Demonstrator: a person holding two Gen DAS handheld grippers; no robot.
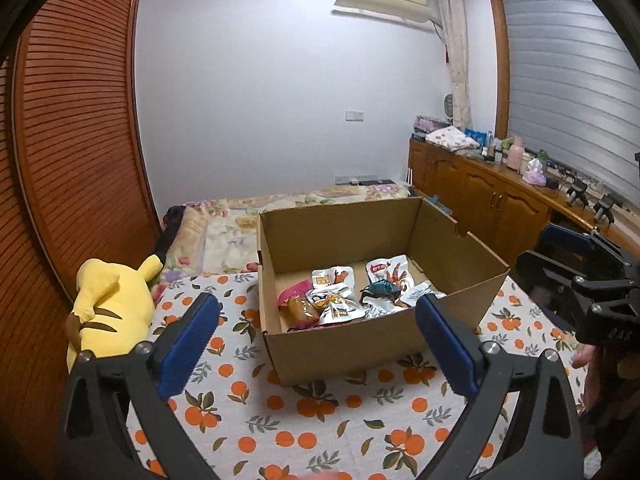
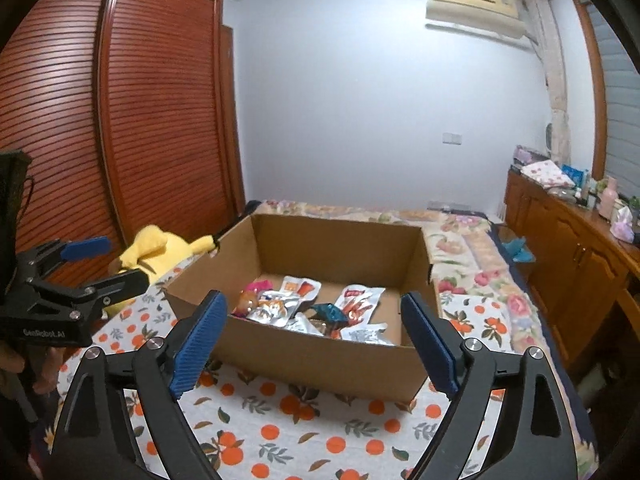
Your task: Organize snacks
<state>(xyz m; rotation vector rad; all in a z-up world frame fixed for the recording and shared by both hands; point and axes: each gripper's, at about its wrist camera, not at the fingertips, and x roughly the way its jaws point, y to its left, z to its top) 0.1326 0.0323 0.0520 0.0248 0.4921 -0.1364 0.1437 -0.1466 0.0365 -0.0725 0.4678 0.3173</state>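
Note:
An open cardboard box (image 1: pixel 340 344) (image 2: pixel 320 356) stands on a white cloth printed with oranges (image 1: pixel 320 420) (image 2: pixel 300 440). Several snack packets (image 1: pixel 340 300) (image 2: pixel 312 308), silver, pink, teal and white, lie loose on its floor. My left gripper (image 1: pixel 318 304) is open in front of the box, its blue pads wide apart with nothing between them; in the right wrist view my left gripper (image 2: pixel 126 260) sits at the left edge. My right gripper (image 2: pixel 314 300) is open too and empty, just short of the box's near wall; in the left wrist view my right gripper (image 1: pixel 534 246) shows at the right.
A yellow plush toy (image 1: pixel 108 300) (image 2: pixel 160 248) lies left of the box. Behind the box a flowered bedspread (image 1: pixel 240 232) runs to the far wall. A louvred wooden wardrobe (image 1: pixel 80 120) stands at the left, a cluttered low wooden cabinet (image 1: pixel 480 192) along the right.

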